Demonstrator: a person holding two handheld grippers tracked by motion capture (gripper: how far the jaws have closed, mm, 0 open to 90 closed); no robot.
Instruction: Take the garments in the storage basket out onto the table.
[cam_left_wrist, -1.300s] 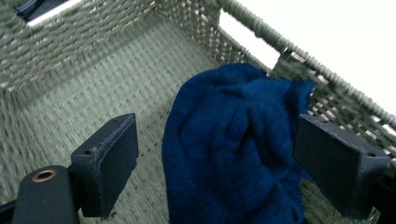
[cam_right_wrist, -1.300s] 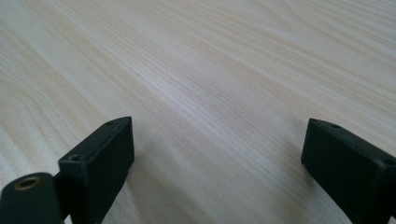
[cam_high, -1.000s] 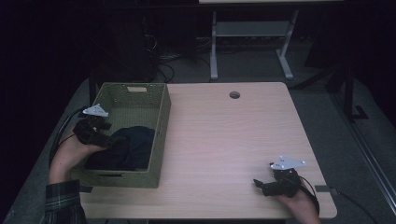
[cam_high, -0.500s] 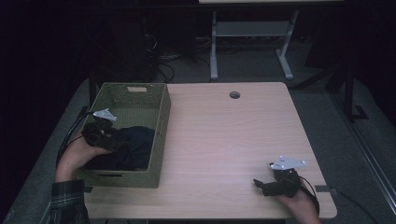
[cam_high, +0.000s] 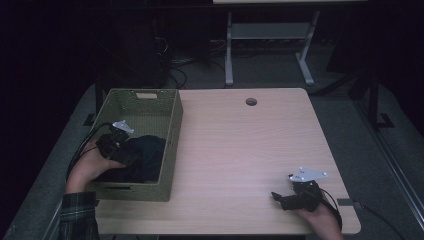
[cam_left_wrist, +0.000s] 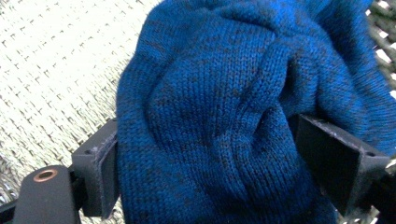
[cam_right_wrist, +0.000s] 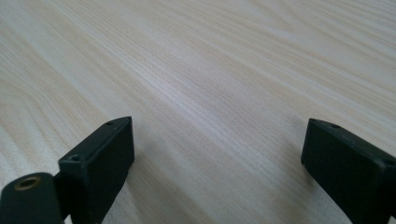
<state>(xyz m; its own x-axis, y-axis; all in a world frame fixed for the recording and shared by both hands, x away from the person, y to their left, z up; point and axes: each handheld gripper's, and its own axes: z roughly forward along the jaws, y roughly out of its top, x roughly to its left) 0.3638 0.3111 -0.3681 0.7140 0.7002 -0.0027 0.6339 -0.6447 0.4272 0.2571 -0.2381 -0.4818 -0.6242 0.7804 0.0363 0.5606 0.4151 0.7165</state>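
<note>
Lying bunched in the near half of the woven green basket (cam_high: 172, 131), the dark blue knitted garment (cam_high: 145, 157) rests against the basket's right wall. Seen from the left gripper view, its knit (cam_left_wrist: 224, 116) bulges between the two black jaws, which stand apart with the fabric filling the gap and touching both inner faces — whether they press on it cannot be told. The left gripper (cam_high: 125, 152) reaches in over the basket's left wall, its grey three-cornered plate uppermost and its cable trailing off over that wall; the left hand (cam_high: 90, 167) behind it emerges from a plaid sleeve (cam_high: 77, 215). The basket's pale woven floor (cam_left_wrist: 56, 70) shows beside the garment.

Resting on the light wooden table (cam_high: 240, 150), the basket occupies its left end. The right gripper (cam_high: 279, 199) lies low at the table's near right corner, well apart from the basket — its jaws wide apart over bare wood grain (cam_right_wrist: 210, 93), holding nothing. A round cable hole (cam_high: 251, 102) sits near the table's far edge.
</note>
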